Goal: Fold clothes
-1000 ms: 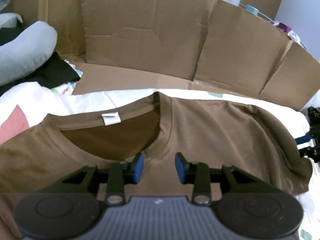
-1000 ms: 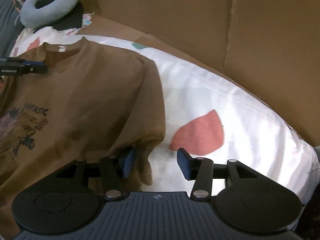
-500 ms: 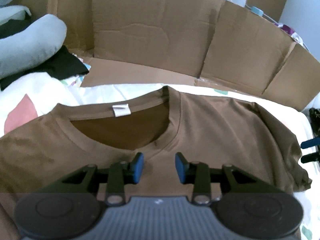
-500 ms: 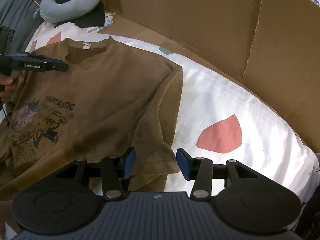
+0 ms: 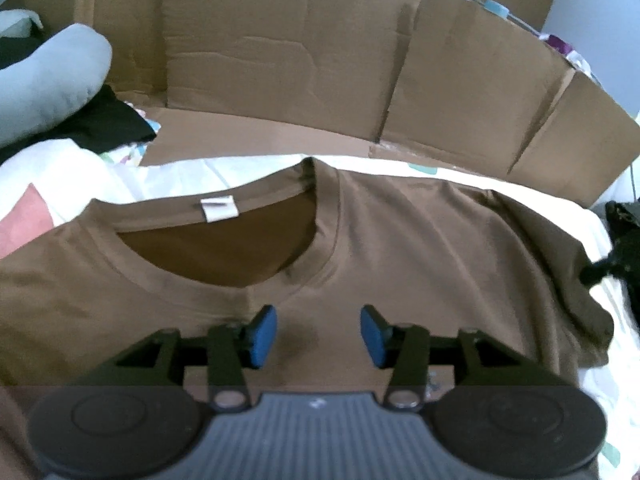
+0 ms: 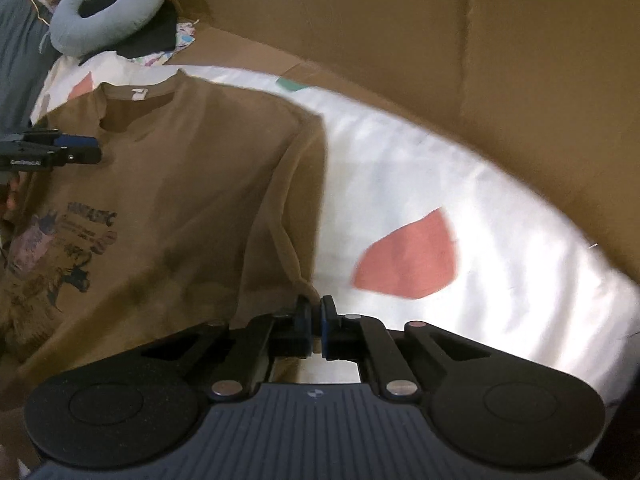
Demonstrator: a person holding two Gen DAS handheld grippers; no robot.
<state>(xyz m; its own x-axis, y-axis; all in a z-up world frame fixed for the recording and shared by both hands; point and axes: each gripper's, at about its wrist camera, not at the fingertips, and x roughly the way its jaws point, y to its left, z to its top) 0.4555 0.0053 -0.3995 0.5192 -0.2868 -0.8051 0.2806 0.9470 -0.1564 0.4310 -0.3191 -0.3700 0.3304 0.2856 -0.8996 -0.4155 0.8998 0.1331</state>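
A brown T-shirt [image 5: 420, 240] with a printed front lies flat on a white sheet [image 6: 400, 168]; it also shows in the right wrist view [image 6: 192, 184]. Its collar with a white label [image 5: 219, 209] faces the cardboard wall. My left gripper [image 5: 318, 334] is open, hovering just below the neckline over the chest; it also shows in the right wrist view [image 6: 68, 150]. My right gripper [image 6: 316, 312] is shut on the edge of the shirt's right sleeve [image 6: 298, 264], near its hem.
Cardboard walls [image 5: 280, 60] stand behind the sheet. A grey neck pillow [image 6: 104, 12] and black cloth [image 5: 104, 124] lie at the far left corner. The sheet has red patches [image 6: 408, 260].
My right gripper moved down onto the sleeve edge and closed on it. My left gripper stayed open over the chest, shifting only slightly.
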